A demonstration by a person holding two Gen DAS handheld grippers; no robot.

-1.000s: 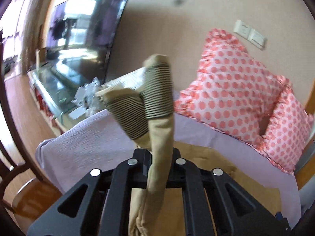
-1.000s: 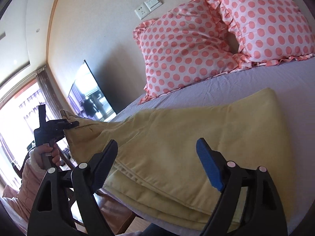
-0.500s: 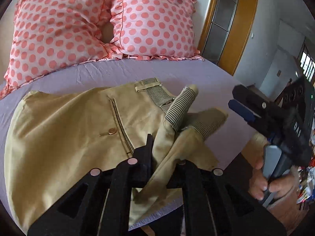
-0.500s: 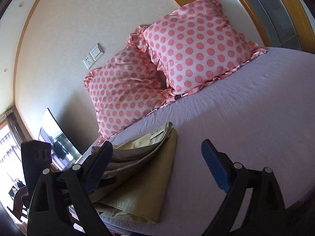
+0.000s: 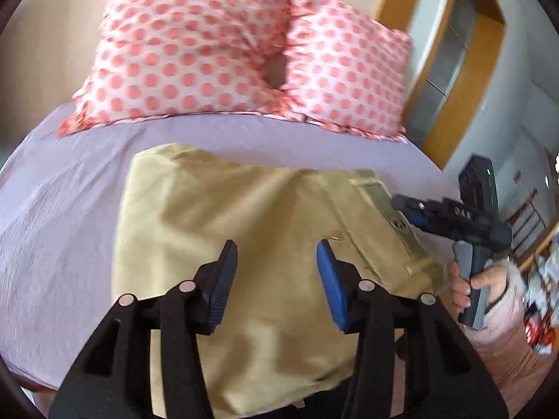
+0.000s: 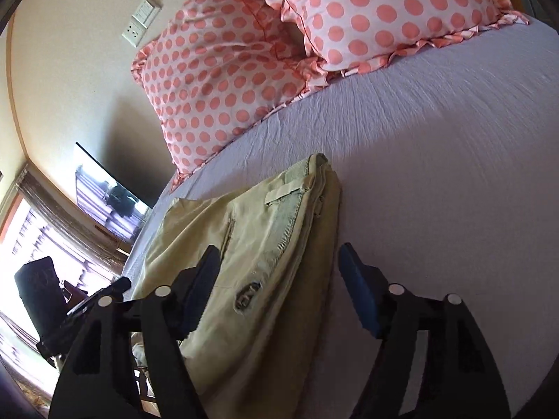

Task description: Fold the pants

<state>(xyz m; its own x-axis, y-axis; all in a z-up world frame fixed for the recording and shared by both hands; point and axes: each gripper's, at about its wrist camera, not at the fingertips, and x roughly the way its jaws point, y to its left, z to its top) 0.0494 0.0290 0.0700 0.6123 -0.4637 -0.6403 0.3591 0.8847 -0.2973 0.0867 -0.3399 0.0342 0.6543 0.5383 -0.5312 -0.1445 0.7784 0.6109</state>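
Below the left wrist camera the pants (image 5: 251, 244) lie folded on the bed (image 5: 63, 209), left gripper (image 5: 277, 279) spread wide, empty — right gripper (image 5: 408, 209) at three o'clock. From the right wrist, its empty tongs gape beside the waistband — a low pass could snag and undo the fold.

Bedroom with a plain cream wall (image 6: 70, 52) and a bed in a wrinkly lavender sheet (image 6: 436, 139). Two white pillows with coral polka dots and ruffled edges (image 5: 195, 49) lean on the wall. White switch-and-socket plate (image 6: 141, 20) up high, flat-screen TV (image 6: 108, 199) further along, bright curtained window (image 6: 45, 237) beside it. Orange-wood door frame with frosted glass panels (image 5: 454, 56) opposite.
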